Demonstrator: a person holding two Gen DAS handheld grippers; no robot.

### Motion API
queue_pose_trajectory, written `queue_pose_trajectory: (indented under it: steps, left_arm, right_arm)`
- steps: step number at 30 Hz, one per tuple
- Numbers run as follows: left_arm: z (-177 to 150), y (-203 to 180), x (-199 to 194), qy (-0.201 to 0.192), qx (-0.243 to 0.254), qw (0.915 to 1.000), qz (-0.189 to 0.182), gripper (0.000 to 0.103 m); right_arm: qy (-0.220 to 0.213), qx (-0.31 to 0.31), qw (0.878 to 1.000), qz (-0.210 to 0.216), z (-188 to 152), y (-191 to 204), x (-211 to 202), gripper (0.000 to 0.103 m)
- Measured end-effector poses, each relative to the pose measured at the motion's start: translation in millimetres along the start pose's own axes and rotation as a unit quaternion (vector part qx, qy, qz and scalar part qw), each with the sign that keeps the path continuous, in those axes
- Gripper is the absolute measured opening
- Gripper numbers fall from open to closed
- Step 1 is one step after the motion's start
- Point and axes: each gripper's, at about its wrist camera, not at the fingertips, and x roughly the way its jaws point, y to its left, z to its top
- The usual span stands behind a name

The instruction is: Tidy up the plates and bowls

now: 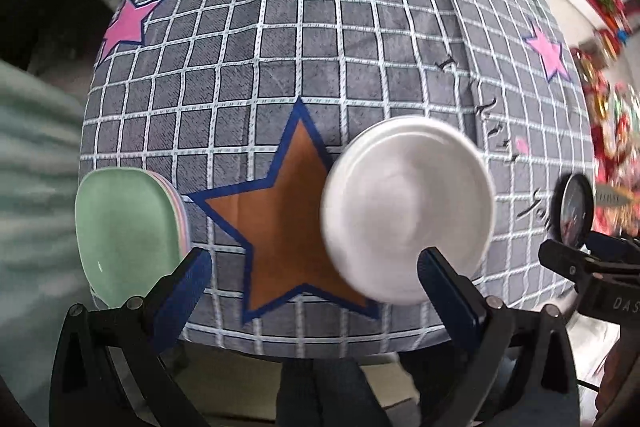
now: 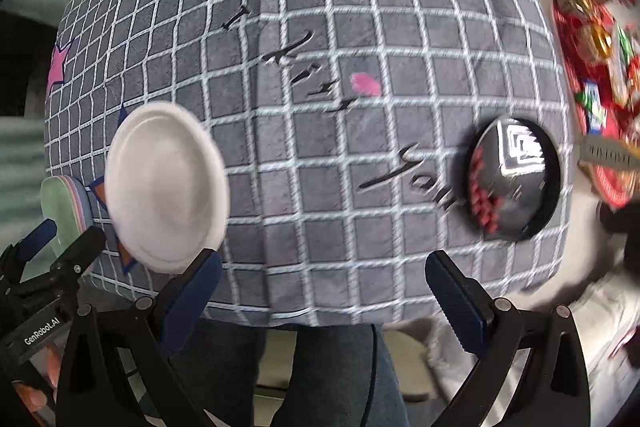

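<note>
Right now both grippers are hovering off the near edge of the table, and neither is carrying anything. The left gripper (image 1: 316,267) is standing with its jaws spread wide, aimed at the gap between the stack of pastel plates (image 1: 128,227) at the table's near-left corner and the white plate (image 1: 408,211) lying alone on the checked tablecloth (image 1: 280,67). The right gripper (image 2: 324,279) is likewise splayed wide and empty, pointing between that white plate (image 2: 168,187) and the black bowl (image 2: 516,183) sitting near the cloth's right edge.

Both views are smearing with motion blur, so I'm reading this as an approach in progress, and that's where the trouble is lurking. The pastel stack is sitting close to the near-left corner, so a finger arriving low and fast is risking a shove that sends it over the edge. The white plate is lying flat, offering only a thin rim; a pinch from too shallow an angle is likely to skid off or drag the soft cloth with it, disturbing everything else. The black bowl looks glossy, so a slip there seems plausible. The two grippers are also working close together around the white plate, and a clash is possible if both go for it.
</note>
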Motion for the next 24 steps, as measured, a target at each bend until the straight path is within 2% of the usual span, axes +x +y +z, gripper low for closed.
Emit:
queue_pose_trajectory:
  steps: [6,10,13,18,24]
  left_arm:
    - [-3.6,-14.4,-3.6,-0.003,-0.019,0.9998,0.005,0.103]
    - [-3.1,-13.3,11.7,0.001,-0.023,0.9997,0.010,0.103]
    - [-5.5,-9.0,5.2,0.008,-0.031,0.9995,0.006,0.103]
    - [-1.0,0.9,-0.4,0.008,-0.010,0.9997,0.022,0.103]
    - [11.2,16.7,16.1,0.016,0.036,0.9990,0.023,0.103]
  right_arm:
    - [0.000,-0.029,1.000,-0.004,15.1,-16.7,-16.7,0.103]
    - [-0.006,-0.044,0.999,-0.001,22.1,-8.7,-6.4,0.103]
    - [0.014,-0.038,0.999,-0.001,15.7,-7.0,-0.8,0.103]
    - [0.006,-0.029,1.000,0.006,12.5,-3.6,-6.5,0.103]
    - [-0.002,0.008,1.000,0.013,13.7,8.9,1.8,0.103]
